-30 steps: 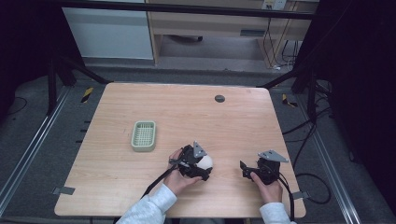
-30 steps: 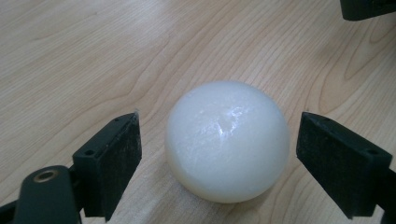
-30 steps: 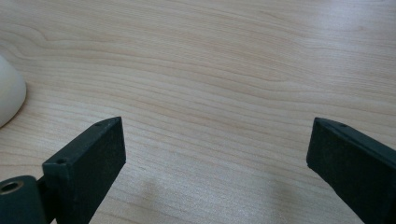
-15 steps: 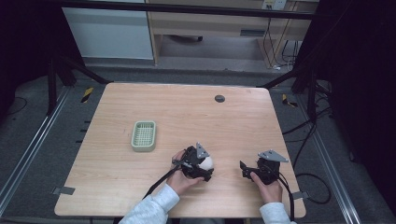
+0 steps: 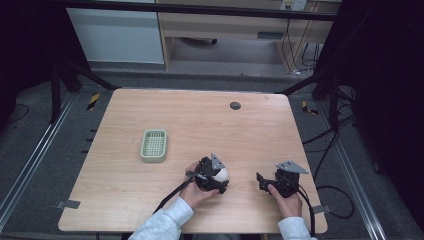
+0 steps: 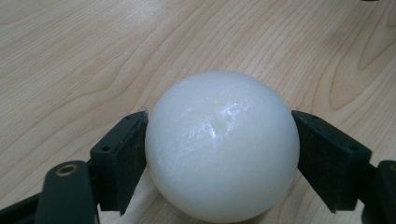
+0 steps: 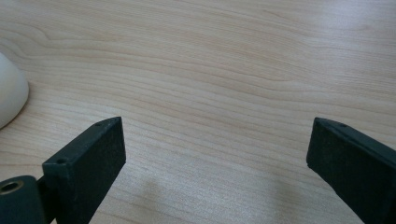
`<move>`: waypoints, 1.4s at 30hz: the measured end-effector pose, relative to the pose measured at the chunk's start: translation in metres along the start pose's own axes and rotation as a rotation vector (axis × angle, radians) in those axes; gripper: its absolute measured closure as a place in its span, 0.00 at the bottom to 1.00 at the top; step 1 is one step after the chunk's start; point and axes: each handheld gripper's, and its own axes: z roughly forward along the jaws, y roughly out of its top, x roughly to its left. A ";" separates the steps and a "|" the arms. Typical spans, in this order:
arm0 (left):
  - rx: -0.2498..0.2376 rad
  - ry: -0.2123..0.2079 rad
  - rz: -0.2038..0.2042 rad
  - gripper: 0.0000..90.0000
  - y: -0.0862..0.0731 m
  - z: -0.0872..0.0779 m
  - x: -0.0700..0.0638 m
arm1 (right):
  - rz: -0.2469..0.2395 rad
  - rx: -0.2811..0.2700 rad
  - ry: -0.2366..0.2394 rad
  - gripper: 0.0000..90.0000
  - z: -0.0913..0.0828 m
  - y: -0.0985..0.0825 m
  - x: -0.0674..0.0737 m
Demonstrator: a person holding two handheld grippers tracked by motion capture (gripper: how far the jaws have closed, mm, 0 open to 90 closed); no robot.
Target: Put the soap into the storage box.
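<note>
Left gripper [image 6: 219, 154] jaws clamp the white ball [image 6: 222, 144].

left hand-held gripper [image 5: 220, 179] and white ball [image 5: 221, 174] nudged slightly rightward

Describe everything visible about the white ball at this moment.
The white ball is a smooth, slightly glossy sphere, waxy or plastic-looking, with faint surface scuffs. It sits on the wooden table near the front edge, clamped between the two black jaws of the left hand-held gripper, one on each side. Whether it is lifted cannot be told.
</note>
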 end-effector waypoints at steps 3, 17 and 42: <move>0.002 0.002 -0.003 0.25 0.000 0.001 0.000 | 0.000 0.000 0.000 0.06 0.000 0.000 0.000; 0.009 0.002 -0.007 0.26 0.000 0.002 0.000 | -0.007 0.001 -0.001 0.06 0.000 0.000 0.000; -0.001 -0.007 0.000 0.26 0.002 -0.008 0.000 | -0.007 0.003 0.000 0.05 0.001 0.000 0.000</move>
